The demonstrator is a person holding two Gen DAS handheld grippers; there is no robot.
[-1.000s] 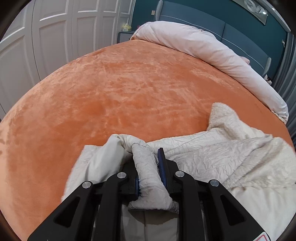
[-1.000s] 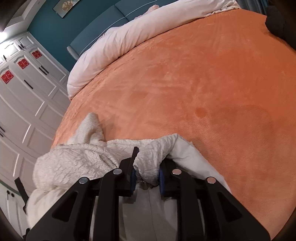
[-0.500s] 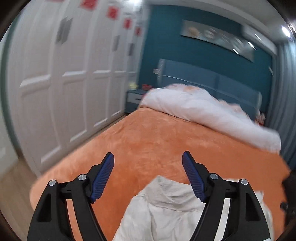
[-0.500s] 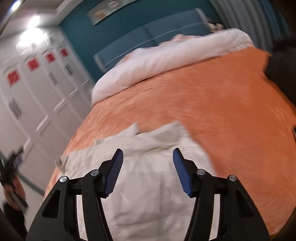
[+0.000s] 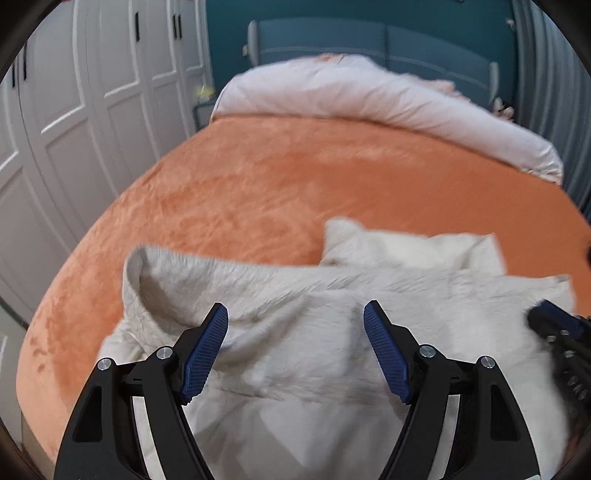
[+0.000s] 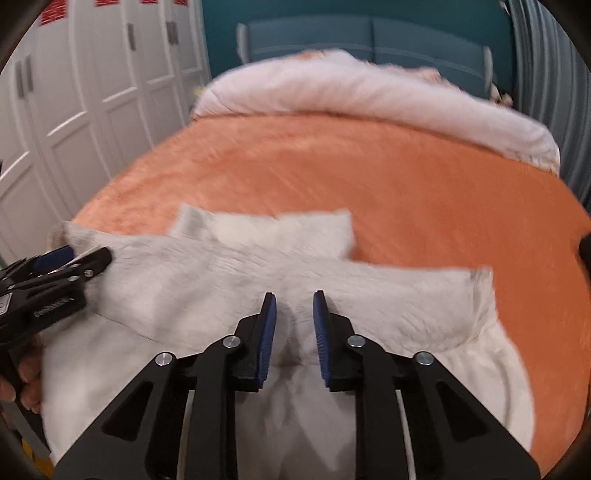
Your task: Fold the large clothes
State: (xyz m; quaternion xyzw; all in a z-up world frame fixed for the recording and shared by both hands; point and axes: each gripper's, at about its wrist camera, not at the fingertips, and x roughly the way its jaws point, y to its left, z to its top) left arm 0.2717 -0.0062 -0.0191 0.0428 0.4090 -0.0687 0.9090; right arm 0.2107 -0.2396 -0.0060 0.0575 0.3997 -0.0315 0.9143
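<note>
1. Garment (image 5: 332, 332): a large cream piece, crinkled on the outside and smooth on the inner lining, lies spread at the near edge of the orange bedspread (image 5: 280, 184), with a folded band across its top and a paler flap (image 6: 266, 232) beyond that.
2. Handling, as I judge it: soft, limp and fairly light but bulky; it will sag and bunch rather than keep a crease, and the smooth lining may slide over itself.
3. Best hold, in my view: the two outer corners of the folded band, pinching through both layers so the fold carries over evenly.
4. Left gripper (image 5: 295, 354) hangs over the left part of the cloth, jaws spread wide, pads clear of the fabric, nothing held.
5. Right gripper (image 6: 294, 336) has just been closing; its jaws stand narrowly apart above the middle of the band. Blur prevents me telling whether a ridge of cloth is caught between the pads.
6. Around: a white duvet (image 6: 369, 92) is rolled at the blue headboard (image 6: 369, 33), and white wardrobe doors (image 5: 92, 110) line the left.
</note>
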